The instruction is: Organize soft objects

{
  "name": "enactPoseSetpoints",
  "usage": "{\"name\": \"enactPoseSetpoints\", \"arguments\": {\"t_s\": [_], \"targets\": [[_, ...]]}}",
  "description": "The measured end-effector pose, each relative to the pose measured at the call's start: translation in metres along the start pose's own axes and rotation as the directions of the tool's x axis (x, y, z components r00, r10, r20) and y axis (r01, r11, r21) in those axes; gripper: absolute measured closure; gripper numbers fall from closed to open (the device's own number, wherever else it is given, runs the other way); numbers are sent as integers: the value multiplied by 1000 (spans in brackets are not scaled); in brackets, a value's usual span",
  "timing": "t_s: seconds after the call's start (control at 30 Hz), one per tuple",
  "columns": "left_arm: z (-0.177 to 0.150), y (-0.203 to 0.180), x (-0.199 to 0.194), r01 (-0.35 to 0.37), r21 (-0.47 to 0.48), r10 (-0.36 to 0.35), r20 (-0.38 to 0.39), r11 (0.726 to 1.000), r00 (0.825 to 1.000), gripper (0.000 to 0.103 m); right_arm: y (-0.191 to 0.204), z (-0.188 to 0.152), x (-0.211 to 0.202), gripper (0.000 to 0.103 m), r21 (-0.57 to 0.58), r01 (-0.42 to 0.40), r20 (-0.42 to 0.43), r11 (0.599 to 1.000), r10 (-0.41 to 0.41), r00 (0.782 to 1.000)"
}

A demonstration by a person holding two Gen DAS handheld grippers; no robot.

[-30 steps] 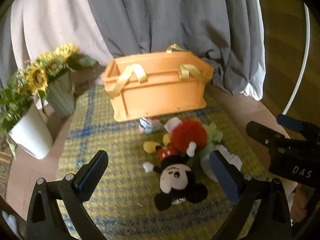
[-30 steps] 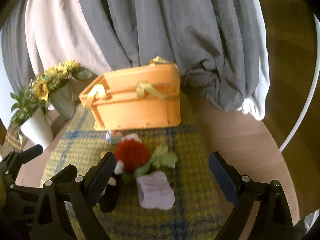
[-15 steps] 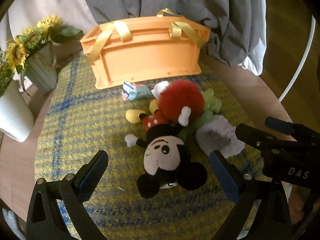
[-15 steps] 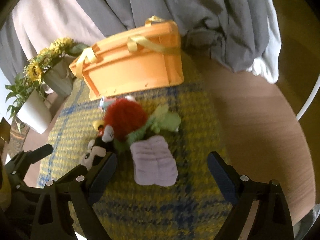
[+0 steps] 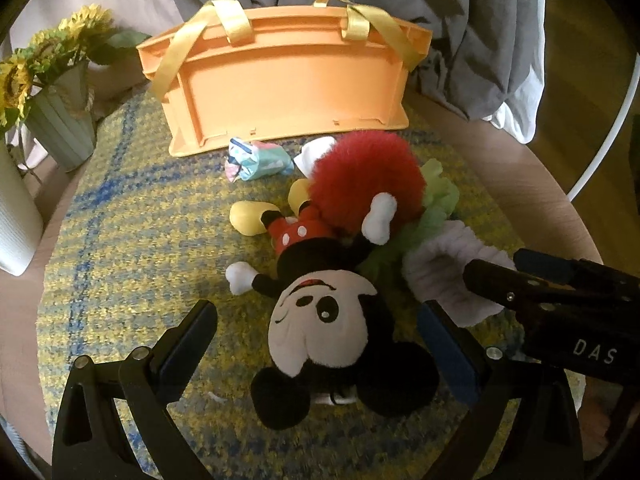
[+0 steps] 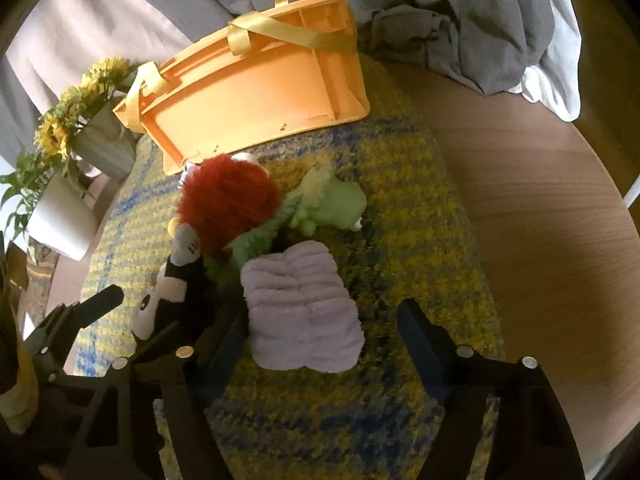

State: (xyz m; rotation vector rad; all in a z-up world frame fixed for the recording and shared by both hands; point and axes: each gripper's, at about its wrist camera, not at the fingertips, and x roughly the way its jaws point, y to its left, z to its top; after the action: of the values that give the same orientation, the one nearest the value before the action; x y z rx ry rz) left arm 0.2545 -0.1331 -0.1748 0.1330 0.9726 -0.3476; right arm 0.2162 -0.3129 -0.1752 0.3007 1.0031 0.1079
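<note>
A Mickey Mouse plush [image 5: 324, 316] lies on its back on the yellow and blue mat [image 5: 132, 240]; its head is between the open jaws of my left gripper [image 5: 316, 344]. A red furry ball [image 5: 364, 180] and a green plush [image 6: 332, 204] lie just behind it. A folded lilac cloth [image 6: 300, 308] lies between the open jaws of my right gripper [image 6: 320, 340]. A small pale blue bundle [image 5: 260, 160] lies by the orange basket [image 5: 288, 80] with yellow straps at the back. The right gripper also shows in the left wrist view [image 5: 540, 280].
A green vase with sunflowers [image 5: 60, 120] and a white pot [image 5: 12, 216] stand at the left. Grey and white cloth [image 5: 480, 20] hangs behind the basket. The mat lies on a round wooden table [image 6: 540, 200].
Both grippers have moved forward and down toward the toys. The Mickey plush now sits between the left jaws and the lilac cloth between the right jaws. Both stay open.
</note>
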Motion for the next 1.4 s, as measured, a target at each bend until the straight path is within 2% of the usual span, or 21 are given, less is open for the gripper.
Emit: {"name": "enactPoseSetpoints", "arguments": {"t_s": [0.07, 0.17, 0.2, 0.23, 0.4, 0.8, 0.97, 1.4], "targets": [[0, 0, 6, 10, 3, -10, -11, 1000, 1000, 6, 0, -1, 3, 34, -9, 0, -6, 1000, 0, 1000], [-2, -2, 11, 28, 0, -28, -25, 1000, 999, 20, 1, -1, 7, 45, -15, -6, -17, 1000, 6, 1000], [-2, -2, 12, 43, -4, -43, -30, 999, 999, 28, 1, -1, 8, 50, -16, -11, -22, 1000, 10, 1000], [-2, -2, 12, 49, -7, -49, -31, 999, 998, 32, 1, -1, 9, 50, -16, -11, -23, 1000, 11, 1000], [-5, -3, 4, 15, 3, -15, 6, 1000, 1000, 39, 6, -4, 0, 56, -46, 15, 6, 999, -15, 1000], [-10, 5, -34, 7, -3, -7, 83, 1000, 997, 42, 21, -3, -33, 57, -80, 32, 72, 996, -26, 997], [-9, 11, -51, -4, -18, 6, 126, 1000, 992, 42, 33, 1, -49, 57, -109, 43, 125, 993, -30, 992], [3, 24, -90, -35, -38, 44, 256, 999, 966, 42, 57, 13, -79, 57, -145, 48, 231, 988, -13, 973]]}}
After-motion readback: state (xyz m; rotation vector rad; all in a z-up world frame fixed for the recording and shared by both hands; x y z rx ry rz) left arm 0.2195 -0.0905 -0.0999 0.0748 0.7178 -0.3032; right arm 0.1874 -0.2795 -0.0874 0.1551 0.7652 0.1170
